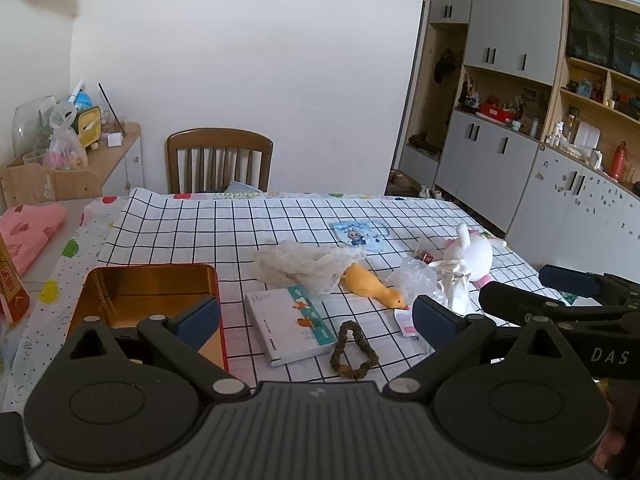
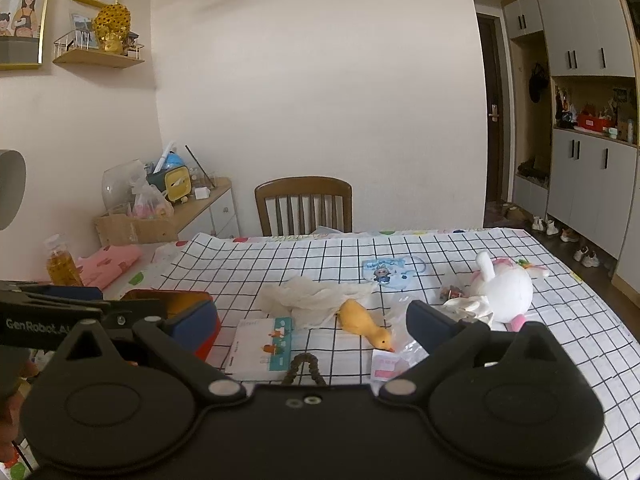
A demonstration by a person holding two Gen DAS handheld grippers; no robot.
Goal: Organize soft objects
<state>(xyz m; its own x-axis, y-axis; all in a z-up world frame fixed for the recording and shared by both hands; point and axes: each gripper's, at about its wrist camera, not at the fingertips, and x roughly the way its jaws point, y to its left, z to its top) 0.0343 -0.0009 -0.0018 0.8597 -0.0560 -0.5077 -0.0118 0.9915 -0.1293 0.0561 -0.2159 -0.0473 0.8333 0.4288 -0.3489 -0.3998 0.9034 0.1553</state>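
A yellow rubber duck [image 1: 372,286] [image 2: 363,323] lies on the checked tablecloth mid-table. Behind it is crumpled white cloth [image 1: 304,260] [image 2: 310,298]. A white plush toy [image 1: 476,254] [image 2: 504,290] lies at the right beside a crumpled white rag [image 1: 454,280] [image 2: 472,306]. A brown scrunchie [image 1: 352,350] [image 2: 304,368] rests near the front edge. An open gold tin [image 1: 148,294] [image 2: 180,304] stands at the left. My left gripper [image 1: 316,320] is open above the tin and book. My right gripper [image 2: 312,328] is open over the duck and scrunchie, holding nothing.
A small picture book [image 1: 292,324] [image 2: 262,346] lies by the tin. A blue cartoon pouch [image 1: 358,234] [image 2: 386,272], clear plastic wrap [image 1: 416,278] and a pink-white packet [image 2: 386,364] lie around. A wooden chair [image 1: 220,160] stands behind the table; cabinets [image 1: 500,152] line the right.
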